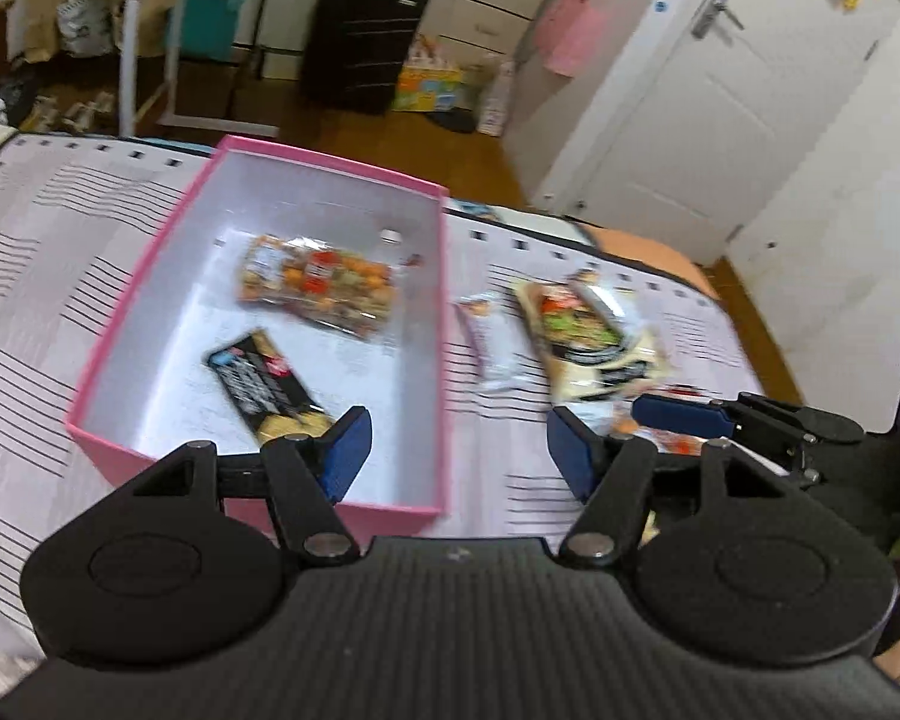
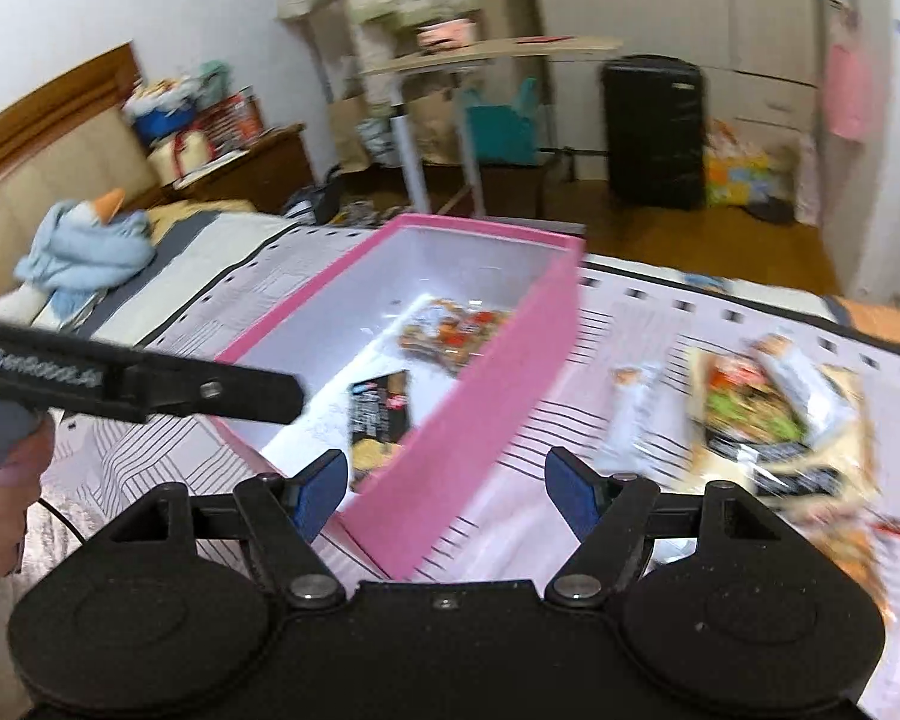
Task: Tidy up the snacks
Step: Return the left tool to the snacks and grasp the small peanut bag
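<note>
1. While you read the left wrist view, note your left gripper point(image 1: 459, 450) is spread wide with nothing between its blue pads, hanging over the near corner of the pink box point(image 1: 150, 276).
2. Same view: the box sits on the striped bedspread point(image 1: 48, 252), open side up. It holds two snacks lying flat on its white floor, a colourful clear pack point(image 1: 318, 288) toward the far end and a dark cracker pack point(image 1: 264, 384) nearer you. That reads as a sorting job partly done.
3. Same view: outside the box, just beside its right wall, lie a slim white bar point(image 1: 486, 336) and a large pale packet point(image 1: 594, 336). The right gripper's blue fingers point(image 1: 684, 414) show at the near end of that packet; some orange wrapping peeks out there, too blurred to name.
4. Right wrist view: your right gripper point(image 2: 447, 492) is also wide open and holds nothing. Its jaws straddle the box's near right wall.
5. Same view: the loose snacks lie to the right of the box. One white bar point(image 2: 630, 414) rests on the spread, and a second white bar point(image 2: 804, 384) lies across the large pale packet point(image 2: 768, 420).
6. Same view: the left gripper's arm point(image 2: 138, 384) crosses at left, your hand point(image 2: 6, 480) on its grip.
7. Judgement: the pile is nearest your right claw, so that side suits the next pick. Motion blur makes edges uncertain.
</note>
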The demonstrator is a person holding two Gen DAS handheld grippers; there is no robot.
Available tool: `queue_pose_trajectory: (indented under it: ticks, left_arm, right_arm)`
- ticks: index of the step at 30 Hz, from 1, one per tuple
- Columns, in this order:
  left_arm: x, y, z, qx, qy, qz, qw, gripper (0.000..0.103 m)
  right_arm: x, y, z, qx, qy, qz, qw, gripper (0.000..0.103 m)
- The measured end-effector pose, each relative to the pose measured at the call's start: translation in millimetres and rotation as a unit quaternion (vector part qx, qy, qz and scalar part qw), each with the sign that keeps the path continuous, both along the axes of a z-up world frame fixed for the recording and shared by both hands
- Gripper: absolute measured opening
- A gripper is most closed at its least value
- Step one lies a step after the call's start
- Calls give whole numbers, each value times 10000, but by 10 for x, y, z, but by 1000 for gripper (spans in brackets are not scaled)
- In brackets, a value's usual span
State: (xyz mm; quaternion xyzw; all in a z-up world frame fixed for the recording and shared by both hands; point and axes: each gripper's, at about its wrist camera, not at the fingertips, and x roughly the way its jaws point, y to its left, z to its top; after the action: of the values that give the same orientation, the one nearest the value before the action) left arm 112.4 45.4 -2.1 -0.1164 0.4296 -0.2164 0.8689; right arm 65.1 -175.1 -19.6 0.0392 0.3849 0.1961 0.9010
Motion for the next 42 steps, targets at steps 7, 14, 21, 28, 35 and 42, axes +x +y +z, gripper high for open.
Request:
queue_pose_trajectory:
  ticks: [7,14,21,28,35,42]
  left_arm:
    - [-177,-485,49,-110,112,-462,9988,63]
    - [-133,-1074,-144,36,98,-638,9979,63]
    - [87,-1592,-731,-127,678,-646,9955,61]
    - [230,-1780,-1250,-272,1178,-365,9920,61]
    - [241,-1836,-1364,-333,1170,-492,9914,46]
    - [282,-1840,-1390,-382,1272,-534,9897,40]
  right_arm:
    - [-176,-627,124,-140,306,-480,9983,78]
    - [-193,-1274,-41,-549,210,-392,9975,81]
    - [94,-1882,-517,-751,11,-958,9926,81]
    - [494,-2608,-1085,449,700,-1412,9865,81]
    - [581,-2578,-1374,1211,1217,-782,9820,71]
    - [648,-2427,-1400,793,1471,-604,9841,64]
